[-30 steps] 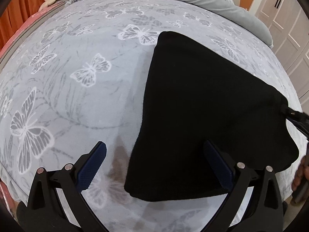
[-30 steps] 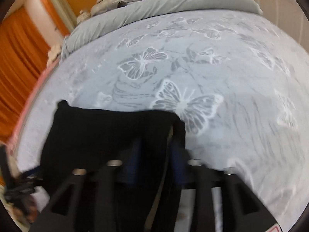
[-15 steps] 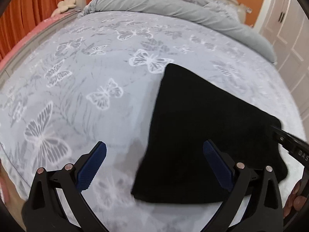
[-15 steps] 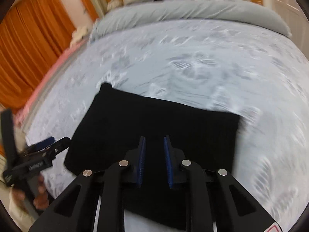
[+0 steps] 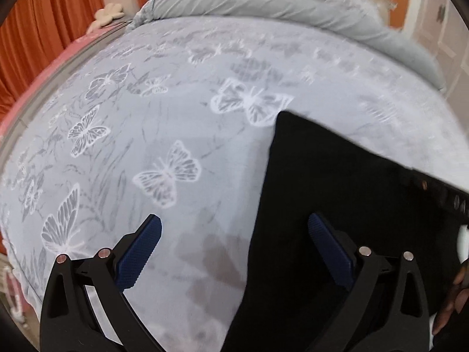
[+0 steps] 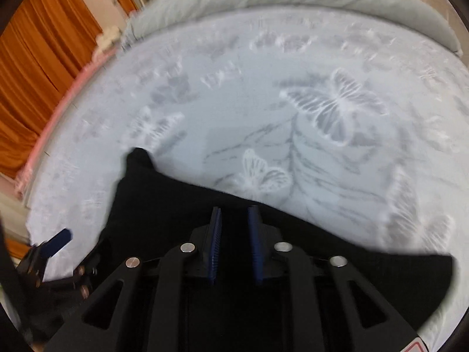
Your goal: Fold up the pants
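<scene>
Black folded pants (image 5: 322, 176) lie flat on the butterfly bedspread (image 5: 146, 135). My left gripper (image 5: 234, 220) is wide open above their left edge: one pad over bare bedspread, the other over black cloth, nothing pinched. In the right wrist view the pants (image 6: 164, 205) fill the lower part. My right gripper (image 6: 235, 211) hovers over their far edge with a narrow gap. Its jaws are opening and no cloth is pressed between the pads. The left gripper's blue pad (image 6: 55, 243) shows at the lower left. The right gripper's black body (image 5: 439, 187) crosses the pants at the right.
A rolled grey duvet (image 5: 263, 3) lies along the head of the bed. Orange curtains (image 5: 44, 29) and a pink bed edge (image 5: 58, 58) are on the left, white wardrobe doors (image 5: 439, 14) on the right. A person's hand (image 5: 451, 302) shows at the lower right.
The right gripper let go of the pants' fold, drew nearly shut, then widened a little while swinging over the far edge. The left gripper stayed open and shifted left, off the pants.
</scene>
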`<state>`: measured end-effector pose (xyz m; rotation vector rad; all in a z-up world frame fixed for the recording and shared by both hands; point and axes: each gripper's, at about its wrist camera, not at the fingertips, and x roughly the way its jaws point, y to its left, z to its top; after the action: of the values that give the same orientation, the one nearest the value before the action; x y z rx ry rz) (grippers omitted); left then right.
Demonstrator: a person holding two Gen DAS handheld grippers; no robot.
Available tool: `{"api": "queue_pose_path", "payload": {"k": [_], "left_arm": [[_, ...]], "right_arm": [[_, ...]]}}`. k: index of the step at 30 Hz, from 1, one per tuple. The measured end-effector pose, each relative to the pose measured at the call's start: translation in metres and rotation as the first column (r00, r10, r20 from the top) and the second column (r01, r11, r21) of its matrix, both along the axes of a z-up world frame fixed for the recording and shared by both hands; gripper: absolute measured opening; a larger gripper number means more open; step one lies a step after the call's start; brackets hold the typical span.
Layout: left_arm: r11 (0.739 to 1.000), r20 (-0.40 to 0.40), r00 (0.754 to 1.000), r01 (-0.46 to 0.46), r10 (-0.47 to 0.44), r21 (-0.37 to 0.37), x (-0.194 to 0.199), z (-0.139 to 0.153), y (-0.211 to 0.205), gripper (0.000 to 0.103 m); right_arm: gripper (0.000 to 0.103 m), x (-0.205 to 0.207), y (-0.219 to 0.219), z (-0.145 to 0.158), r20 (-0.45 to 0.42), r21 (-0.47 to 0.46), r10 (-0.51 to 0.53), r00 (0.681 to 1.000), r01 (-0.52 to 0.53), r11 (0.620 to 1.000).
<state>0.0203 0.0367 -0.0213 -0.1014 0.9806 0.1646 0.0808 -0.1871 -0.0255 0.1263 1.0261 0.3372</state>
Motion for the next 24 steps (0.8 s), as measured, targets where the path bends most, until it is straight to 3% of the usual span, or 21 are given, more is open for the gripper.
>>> {"api": "queue_pose_path", "payload": {"k": [2, 4, 8, 10, 12, 16, 19, 21, 23, 24], "left_arm": [[0.999, 0.032, 0.999, 0.023, -0.022, -0.043, -0.024, 0.012, 0.009, 0.098], [0.997, 0.034, 0.999, 0.035, -0.032, -0.072, -0.039, 0.012, 0.014, 0.098], [0.981, -0.035, 0.996, 0.075, -0.083, -0.181, -0.062, -0.018, 0.013, 0.098], [0.964, -0.065, 0.993, 0.08, -0.1, -0.253, -0.066, -0.035, 0.007, 0.098], [0.931, -0.058, 0.989, 0.108, -0.137, -0.35, -0.066, -0.045, -0.002, 0.098], [0.918, -0.019, 0.987, 0.142, -0.16, -0.37, -0.052, -0.046, -0.017, 0.098], [0.913, -0.051, 0.989, 0.109, -0.14, -0.393, -0.037, -0.054, -0.017, 0.098], [0.914, -0.054, 0.988, 0.113, -0.145, -0.39, -0.028, -0.053, -0.018, 0.098], [0.915, -0.063, 0.989, 0.1, -0.135, -0.39, -0.025, -0.046, -0.016, 0.071], [0.915, -0.059, 0.989, 0.099, -0.133, -0.392, -0.029, -0.037, -0.013, 0.049]], "right_arm": [[0.04, -0.037, -0.023, 0.012, 0.048, -0.044, -0.021, 0.999, 0.023, 0.999], [0.051, -0.076, -0.056, 0.012, 0.04, -0.07, -0.08, 0.996, 0.083, 0.994], [0.082, -0.123, -0.109, -0.003, -0.005, -0.066, -0.219, 0.976, 0.218, 0.974], [0.083, -0.133, -0.125, -0.016, -0.054, -0.004, -0.248, 0.967, 0.248, 0.969], [0.083, -0.138, -0.137, -0.032, -0.134, 0.135, -0.265, 0.955, 0.282, 0.95], [0.087, -0.129, -0.138, -0.051, -0.2, 0.249, -0.277, 0.94, 0.322, 0.914], [0.09, -0.119, -0.132, -0.061, -0.205, 0.357, -0.267, 0.941, 0.326, 0.875], [0.066, -0.116, -0.122, -0.059, -0.2, 0.357, -0.241, 0.95, 0.299, 0.885], [0.04, -0.116, -0.114, -0.048, -0.179, 0.356, -0.229, 0.957, 0.28, 0.891], [0.039, -0.12, -0.114, -0.038, -0.159, 0.357, -0.229, 0.96, 0.272, 0.894]]}}
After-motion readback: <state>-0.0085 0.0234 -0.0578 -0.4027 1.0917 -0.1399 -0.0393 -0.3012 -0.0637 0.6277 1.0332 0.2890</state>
